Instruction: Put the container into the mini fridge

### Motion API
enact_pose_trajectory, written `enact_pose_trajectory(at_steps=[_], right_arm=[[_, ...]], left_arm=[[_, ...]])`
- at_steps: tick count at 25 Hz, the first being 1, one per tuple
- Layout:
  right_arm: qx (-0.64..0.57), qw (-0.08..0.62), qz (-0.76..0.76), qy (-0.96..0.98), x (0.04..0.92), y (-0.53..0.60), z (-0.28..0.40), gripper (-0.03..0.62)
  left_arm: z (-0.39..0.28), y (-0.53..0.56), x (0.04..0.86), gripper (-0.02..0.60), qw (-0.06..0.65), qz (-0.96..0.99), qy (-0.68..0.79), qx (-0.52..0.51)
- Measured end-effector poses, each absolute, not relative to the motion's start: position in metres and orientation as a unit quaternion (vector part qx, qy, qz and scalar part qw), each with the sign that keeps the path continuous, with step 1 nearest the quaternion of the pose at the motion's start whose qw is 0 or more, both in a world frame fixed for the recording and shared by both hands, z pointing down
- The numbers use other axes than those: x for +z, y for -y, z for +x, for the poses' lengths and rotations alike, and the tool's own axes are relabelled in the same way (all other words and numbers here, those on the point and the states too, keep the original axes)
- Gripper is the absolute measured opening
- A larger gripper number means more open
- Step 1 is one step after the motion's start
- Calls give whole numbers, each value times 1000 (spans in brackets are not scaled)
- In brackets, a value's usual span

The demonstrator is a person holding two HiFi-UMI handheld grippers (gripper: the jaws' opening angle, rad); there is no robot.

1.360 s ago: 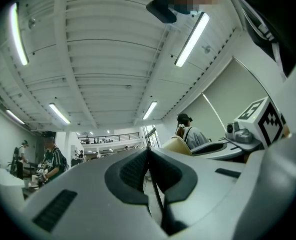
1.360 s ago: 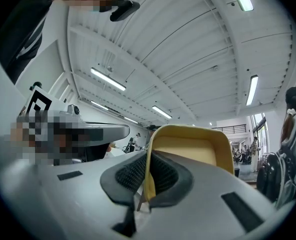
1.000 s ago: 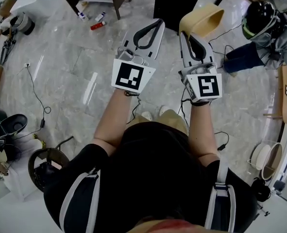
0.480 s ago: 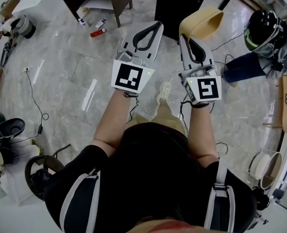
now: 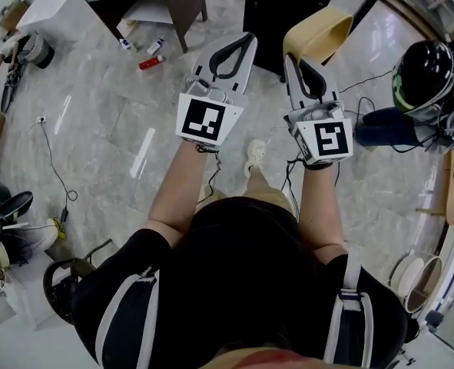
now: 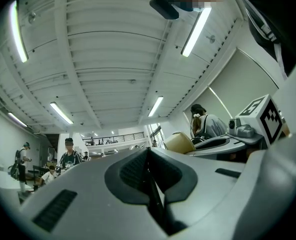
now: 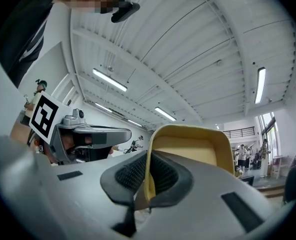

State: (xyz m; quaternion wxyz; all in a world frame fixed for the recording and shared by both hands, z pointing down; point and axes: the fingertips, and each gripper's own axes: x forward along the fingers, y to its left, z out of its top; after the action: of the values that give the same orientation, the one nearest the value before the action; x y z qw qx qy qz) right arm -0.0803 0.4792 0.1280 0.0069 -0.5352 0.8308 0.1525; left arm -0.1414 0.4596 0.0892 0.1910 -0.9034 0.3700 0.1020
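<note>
Two grippers and one container are counted. The left gripper (image 5: pixel 246 42) is closed, jaws pressed together on nothing. The right gripper (image 5: pixel 293 57) is clamped on one wall of the tan container (image 5: pixel 324 29), which is carried in the air above the marble floor (image 5: pixel 111 137). Its long axis is pointed forward and rightward from the jaw tips, and its open side is turned back towards that gripper

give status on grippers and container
Left gripper shut, empty. Right gripper shut on container wall. Helmeted person off to the right.
</note>
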Motion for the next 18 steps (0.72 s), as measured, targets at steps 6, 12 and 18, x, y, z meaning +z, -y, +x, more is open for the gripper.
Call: enact_pose_trajectory(at_steps=[6,12,18], right_arm=[[127,-1,-519,-845,141,-385,-41,40],[112,-7,-488,-866,155,-305,-15,40],[102,-2,-472,-876,162,-234,12,40]], left_arm=[[-101,-367,99,25,189,-901,-381,87],[-71,-290,107,25,177,-899,-390,95],[-39,-219,118,25,179,-899,-390,82]])
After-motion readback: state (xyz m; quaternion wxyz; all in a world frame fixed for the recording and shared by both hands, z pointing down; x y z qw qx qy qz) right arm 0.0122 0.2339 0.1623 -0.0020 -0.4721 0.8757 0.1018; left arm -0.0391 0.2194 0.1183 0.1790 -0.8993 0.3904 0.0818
